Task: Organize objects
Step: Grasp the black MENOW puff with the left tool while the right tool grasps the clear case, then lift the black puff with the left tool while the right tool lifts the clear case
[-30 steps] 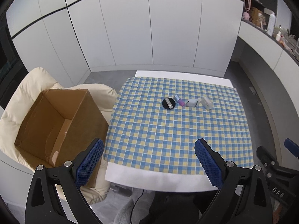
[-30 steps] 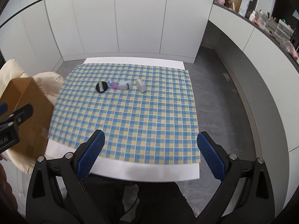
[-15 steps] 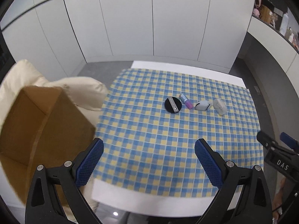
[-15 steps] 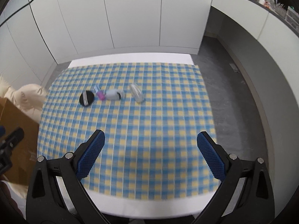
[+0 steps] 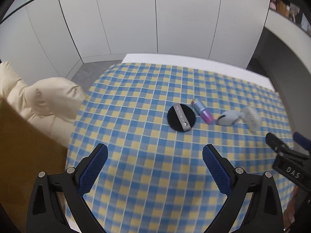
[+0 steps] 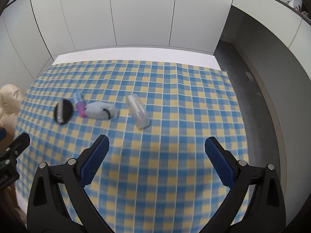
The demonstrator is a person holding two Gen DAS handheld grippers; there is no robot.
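Observation:
Four small items lie in a row on the blue-and-yellow checked cloth (image 5: 136,116): a black round puff with a grey strap (image 5: 181,119), a blue and pink tube (image 5: 201,111), a pale blue rolled item (image 5: 228,118) and a clear oblong case (image 5: 251,118). The right wrist view shows the same row: puff (image 6: 63,112), tube (image 6: 79,105), rolled item (image 6: 102,110), case (image 6: 138,111). My left gripper (image 5: 154,168) hangs open above the cloth, short of the puff. My right gripper (image 6: 156,160) is open too, short of the case. Neither holds anything.
A brown cardboard box (image 5: 23,151) sits at the left on a cream padded chair (image 5: 44,101), beside the table. White cabinet doors (image 6: 143,13) stand behind the table. Grey floor (image 6: 258,97) and a white counter run along the right.
Both grippers have moved forward and lower over the table, so the row of items looks nearer and larger. The box has slid toward the left edge of the left view.

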